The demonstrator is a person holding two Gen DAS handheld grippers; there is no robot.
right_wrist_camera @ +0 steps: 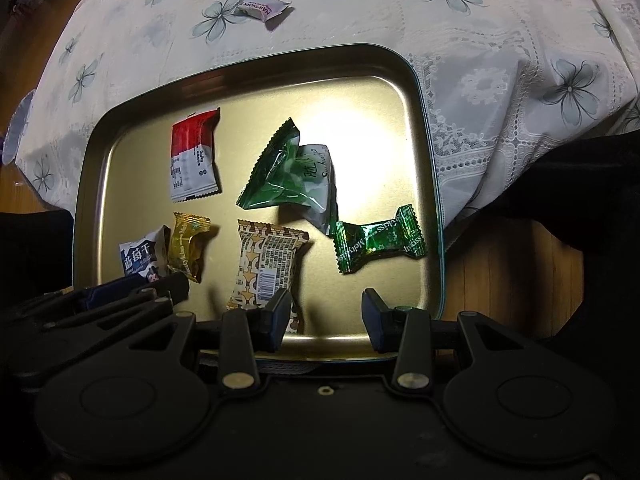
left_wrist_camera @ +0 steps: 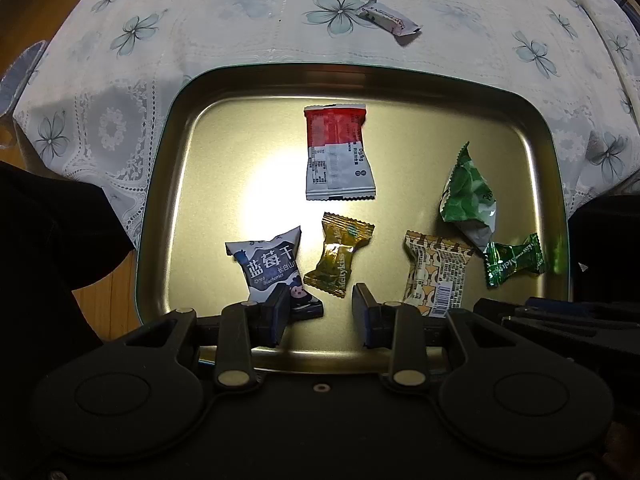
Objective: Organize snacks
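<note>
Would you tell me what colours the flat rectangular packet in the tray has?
Red over white, clearest in the left wrist view.

The tray (left_wrist_camera: 192, 128) is gold-coloured with a dark green rim. In the tray: a red-and-white packet (left_wrist_camera: 338, 152), a dark blue-and-white packet (left_wrist_camera: 274, 272), a yellow-gold candy (left_wrist_camera: 338, 260), a beige patterned packet (left_wrist_camera: 434, 276), a green leaf-print packet (left_wrist_camera: 468, 196), and a glossy green candy (left_wrist_camera: 514, 260). Beyond the tray, the tablecloth (left_wrist_camera: 200, 32) is white with pale blue flowers.

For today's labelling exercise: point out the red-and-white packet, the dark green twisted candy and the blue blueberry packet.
red-and-white packet (left_wrist_camera: 338, 152): left wrist view, middle of wrapper.
dark green twisted candy (right_wrist_camera: 378, 245): right wrist view, centre bulge.
blue blueberry packet (left_wrist_camera: 270, 268): left wrist view, printed front.
</note>
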